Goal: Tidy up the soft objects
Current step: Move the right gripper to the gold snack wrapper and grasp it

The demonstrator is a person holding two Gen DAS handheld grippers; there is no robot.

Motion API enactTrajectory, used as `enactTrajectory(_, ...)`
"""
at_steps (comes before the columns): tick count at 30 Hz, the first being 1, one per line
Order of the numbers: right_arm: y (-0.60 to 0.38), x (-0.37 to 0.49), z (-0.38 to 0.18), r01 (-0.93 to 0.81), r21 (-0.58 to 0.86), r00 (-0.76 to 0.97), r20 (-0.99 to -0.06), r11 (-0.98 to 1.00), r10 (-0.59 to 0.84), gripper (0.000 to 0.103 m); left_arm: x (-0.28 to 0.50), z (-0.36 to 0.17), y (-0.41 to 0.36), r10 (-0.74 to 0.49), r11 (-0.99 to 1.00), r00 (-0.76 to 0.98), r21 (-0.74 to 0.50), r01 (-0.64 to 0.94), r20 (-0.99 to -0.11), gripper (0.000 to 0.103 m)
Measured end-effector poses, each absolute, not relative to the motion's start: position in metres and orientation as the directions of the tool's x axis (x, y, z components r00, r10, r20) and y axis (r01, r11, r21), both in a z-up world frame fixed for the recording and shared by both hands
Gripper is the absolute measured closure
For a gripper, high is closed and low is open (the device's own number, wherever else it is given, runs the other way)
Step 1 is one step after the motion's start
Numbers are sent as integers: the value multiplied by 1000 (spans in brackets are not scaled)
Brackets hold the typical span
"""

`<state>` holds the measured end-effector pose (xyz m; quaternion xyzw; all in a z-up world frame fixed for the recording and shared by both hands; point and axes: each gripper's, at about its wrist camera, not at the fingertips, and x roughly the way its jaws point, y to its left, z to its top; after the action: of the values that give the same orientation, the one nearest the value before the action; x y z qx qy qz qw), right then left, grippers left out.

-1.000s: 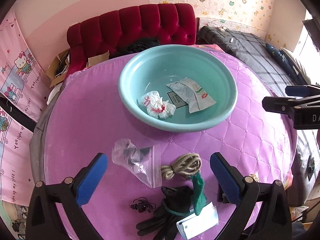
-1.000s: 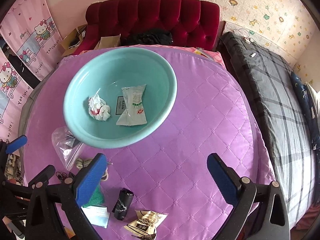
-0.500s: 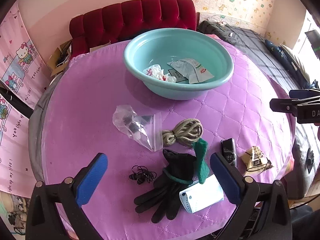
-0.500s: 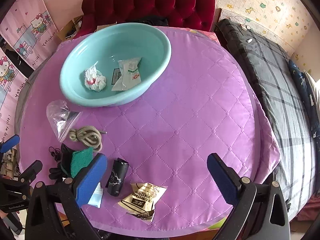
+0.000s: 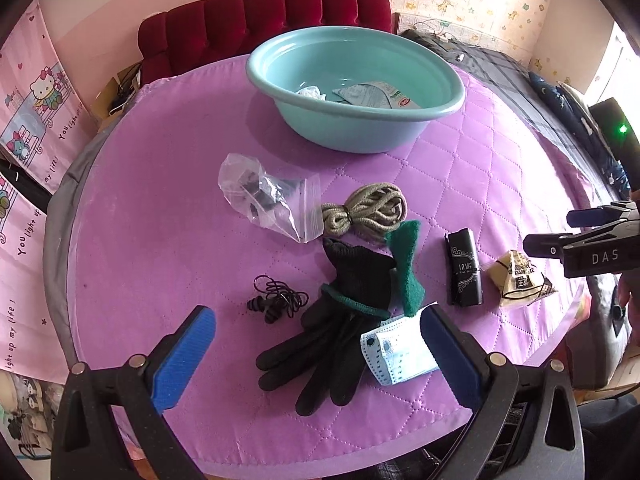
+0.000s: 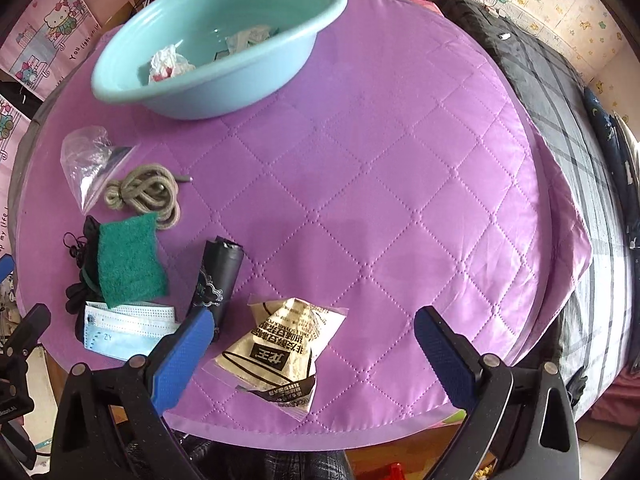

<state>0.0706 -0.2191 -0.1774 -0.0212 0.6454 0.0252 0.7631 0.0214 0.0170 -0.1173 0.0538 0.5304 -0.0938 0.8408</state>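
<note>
Left gripper (image 5: 318,354) held wide, empty, above black glove (image 5: 340,312), right gripper (image 6: 316,350) spread wide over snack packet (image 6: 280,350), rope coil (image 5: 368,210) beyond glove, teal basin (image 5: 356,84) farthest, tissue and pouch seen inside.

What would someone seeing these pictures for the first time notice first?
Probably the big teal basin at the far side of the purple quilted table cover, with a crumpled white wad and a flat packet inside. Next, the cluster of small items nearer the camera: a black glove, green scouring pad, coiled rope and blue face mask.
</note>
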Motion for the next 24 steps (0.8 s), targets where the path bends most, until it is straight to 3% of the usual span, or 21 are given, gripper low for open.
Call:
enactTrajectory(18, -202, 57, -242, -38, 42, 47, -998, 998, 44, 1, 11, -142, 13, -114, 970, 368, -24, 242, -923, 0)
enactTrajectory(21, -202, 54, -248, -32, 63, 46, -997, 997, 65, 6, 12, -142, 14, -109, 970, 371, -18, 242, -922, 0)
enactTrajectory(24, -203, 53, -248, -39, 95, 59, -994, 995, 97, 20, 13, -141, 13, -117, 970, 371, -26, 241, -921, 0)
